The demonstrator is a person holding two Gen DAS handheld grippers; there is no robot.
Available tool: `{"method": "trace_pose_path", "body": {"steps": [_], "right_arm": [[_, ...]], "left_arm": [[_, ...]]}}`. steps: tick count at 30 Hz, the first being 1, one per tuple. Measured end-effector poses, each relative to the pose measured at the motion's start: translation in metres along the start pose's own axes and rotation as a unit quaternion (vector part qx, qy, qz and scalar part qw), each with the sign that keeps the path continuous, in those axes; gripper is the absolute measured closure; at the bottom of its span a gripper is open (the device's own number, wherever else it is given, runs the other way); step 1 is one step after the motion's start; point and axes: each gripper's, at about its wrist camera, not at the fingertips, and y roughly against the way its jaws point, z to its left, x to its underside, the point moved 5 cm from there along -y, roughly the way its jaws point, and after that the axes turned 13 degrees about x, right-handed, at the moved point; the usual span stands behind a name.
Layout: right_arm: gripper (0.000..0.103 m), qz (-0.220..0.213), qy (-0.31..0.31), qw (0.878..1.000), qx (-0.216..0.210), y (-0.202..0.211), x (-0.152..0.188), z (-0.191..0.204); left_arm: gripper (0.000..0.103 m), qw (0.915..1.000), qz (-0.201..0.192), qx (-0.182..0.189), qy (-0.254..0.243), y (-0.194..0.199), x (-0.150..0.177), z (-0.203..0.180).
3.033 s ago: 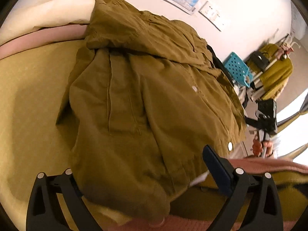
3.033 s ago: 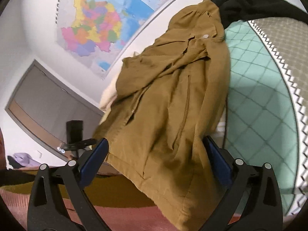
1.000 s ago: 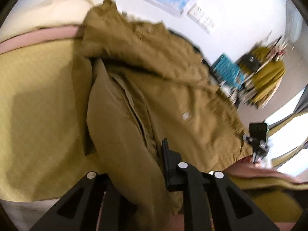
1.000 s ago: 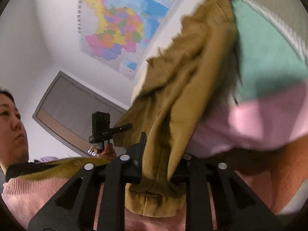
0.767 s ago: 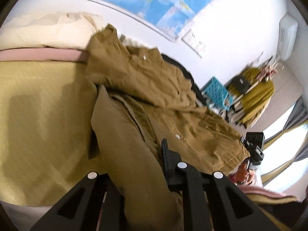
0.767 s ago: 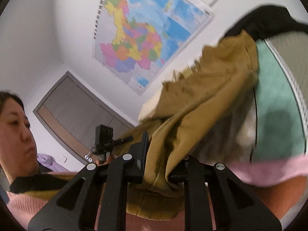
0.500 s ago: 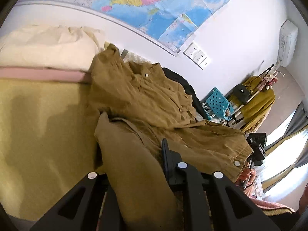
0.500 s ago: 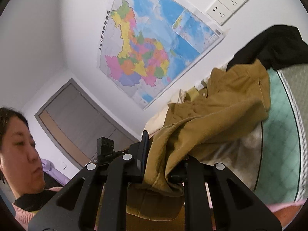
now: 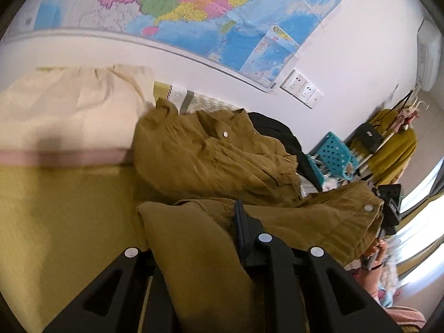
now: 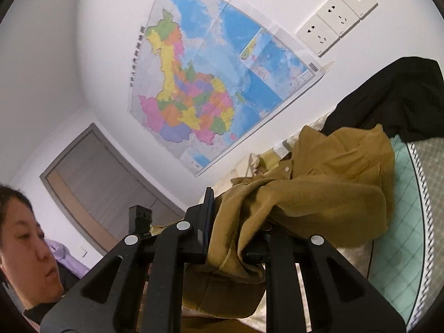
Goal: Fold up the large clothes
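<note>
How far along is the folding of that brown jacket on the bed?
Early, by the look of it. Done: both tongs have gripped the jacket hem, the left tongs one part, the right tongs another. In hand: that lower edge is raised off the yellow-green bedspread toward the collar. Left: laying it down flat and folding further; the upper half is still rumpled.

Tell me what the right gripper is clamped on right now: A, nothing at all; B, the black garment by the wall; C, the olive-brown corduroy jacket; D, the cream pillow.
C: in the right wrist view the right gripper has a bunched fold of the olive-brown corduroy jacket pinched between its black fingers, while the black garment lies apart near the wall.
</note>
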Motion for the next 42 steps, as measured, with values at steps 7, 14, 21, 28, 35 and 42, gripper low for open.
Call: {"method": "trace_pose_path", "body": {"steps": [7,14,21,28,35,42], "right_arm": [[0.088,0.006,0.004,1.0,0.018,-0.022,-0.022,-0.008],[0.087,0.014,0.0,0.999,0.029,-0.04,-0.038,-0.017],[0.087,0.017,-0.009,0.999,0.036,-0.052,-0.048,-0.026],[0.087,0.023,-0.02,0.999,0.042,-0.066,-0.057,-0.036],[0.087,0.029,-0.026,0.998,0.048,-0.078,-0.067,-0.044],[0.087,0.035,-0.028,0.998,0.054,-0.09,-0.073,-0.051]], "left_arm": [[0.089,0.9977,0.002,-0.062,-0.026,-0.023,-0.027,0.002],[0.089,0.9929,0.008,-0.106,-0.054,-0.04,-0.042,0.004],[0.088,0.9901,0.01,-0.122,-0.068,-0.046,-0.052,0.006],[0.088,0.988,0.012,-0.134,-0.076,-0.054,-0.06,0.007],[0.088,0.9855,0.015,-0.147,-0.084,-0.06,-0.068,0.009],[0.088,0.9853,0.016,-0.15,-0.08,-0.065,-0.075,0.014]]}}
